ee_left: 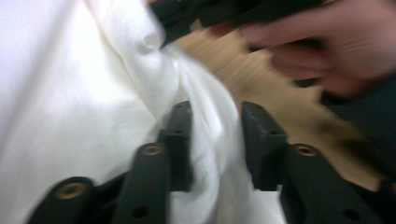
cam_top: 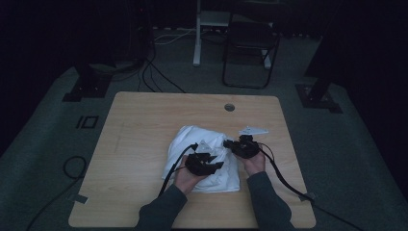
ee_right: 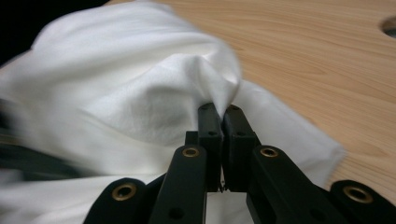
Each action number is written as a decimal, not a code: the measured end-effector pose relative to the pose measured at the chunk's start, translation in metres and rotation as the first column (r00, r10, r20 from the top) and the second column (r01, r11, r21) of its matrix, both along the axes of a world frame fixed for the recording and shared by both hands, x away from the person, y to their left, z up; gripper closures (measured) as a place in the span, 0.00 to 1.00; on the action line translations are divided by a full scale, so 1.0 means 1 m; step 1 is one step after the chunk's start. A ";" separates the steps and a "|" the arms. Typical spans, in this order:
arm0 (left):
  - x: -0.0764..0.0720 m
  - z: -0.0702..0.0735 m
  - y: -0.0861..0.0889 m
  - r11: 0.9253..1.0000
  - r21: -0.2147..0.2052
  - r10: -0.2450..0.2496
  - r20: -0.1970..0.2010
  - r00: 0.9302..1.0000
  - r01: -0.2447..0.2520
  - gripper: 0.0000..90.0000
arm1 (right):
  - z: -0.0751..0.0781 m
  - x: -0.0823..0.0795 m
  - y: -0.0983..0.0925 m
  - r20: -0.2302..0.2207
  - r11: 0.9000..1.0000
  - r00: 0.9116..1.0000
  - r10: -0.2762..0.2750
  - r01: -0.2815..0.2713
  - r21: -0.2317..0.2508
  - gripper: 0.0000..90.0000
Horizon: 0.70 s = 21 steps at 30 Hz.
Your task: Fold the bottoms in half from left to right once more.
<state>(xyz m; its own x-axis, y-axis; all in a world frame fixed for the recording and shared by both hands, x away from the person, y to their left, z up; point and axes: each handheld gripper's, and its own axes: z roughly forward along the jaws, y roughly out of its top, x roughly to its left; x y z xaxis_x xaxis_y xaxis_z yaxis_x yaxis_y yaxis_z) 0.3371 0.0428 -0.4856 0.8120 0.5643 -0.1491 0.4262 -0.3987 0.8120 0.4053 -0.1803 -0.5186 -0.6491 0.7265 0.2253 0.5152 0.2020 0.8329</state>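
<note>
we look down on a wooden table (cam_top: 144, 125) in a dim room, where a person's two forearms come in from the near edge, each hand holding a black two-jaw gripper. a crumpled white cloth (cam_top: 202, 159) lies a little to the near side of the table's middle, bunched into soft folds.

the right gripper (cam_top: 230, 143) sits at the cloth's right edge. in the right gripper view its jaws are pressed together on a raised peak of the white cloth (ee_right: 140, 98), pinching the fabric so it tents up above bare wood.

the left gripper (cam_top: 219, 165) rests over the cloth's near part. in the left gripper view its jaws stand apart, with a fold of cloth (ee_left: 93, 84) running up between them; the picture is blurred, but the pads do not seem to press on it. the right hand (ee_left: 327, 46) shows beyond, close by.

we judge the step in hand to be taking hold of the cloth at two spots, likely to spread or fold it. the next move calls for the left jaws to close on their fold while the right keeps its pinch.
</note>
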 end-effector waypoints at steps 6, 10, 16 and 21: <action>0.005 0.051 0.062 0.981 -0.115 0.168 0.113 0.979 -0.155 0.63 | -0.007 0.005 -0.007 -0.031 1.000 0.999 -0.025 0.025 0.000 0.97; 0.026 0.041 0.091 0.958 -0.041 0.286 0.088 0.954 -0.284 0.66 | -0.011 0.007 -0.008 -0.039 1.000 0.999 -0.025 0.024 -0.007 0.97; 0.039 -0.007 0.089 0.969 0.038 0.244 -0.018 0.970 -0.244 0.71 | -0.014 0.011 -0.008 -0.052 0.999 0.998 -0.032 0.031 -0.017 0.96; 0.035 -0.033 0.070 0.969 0.104 0.227 -0.024 0.973 -0.224 0.74 | -0.014 0.009 -0.009 -0.058 0.998 0.997 -0.045 0.043 -0.039 0.92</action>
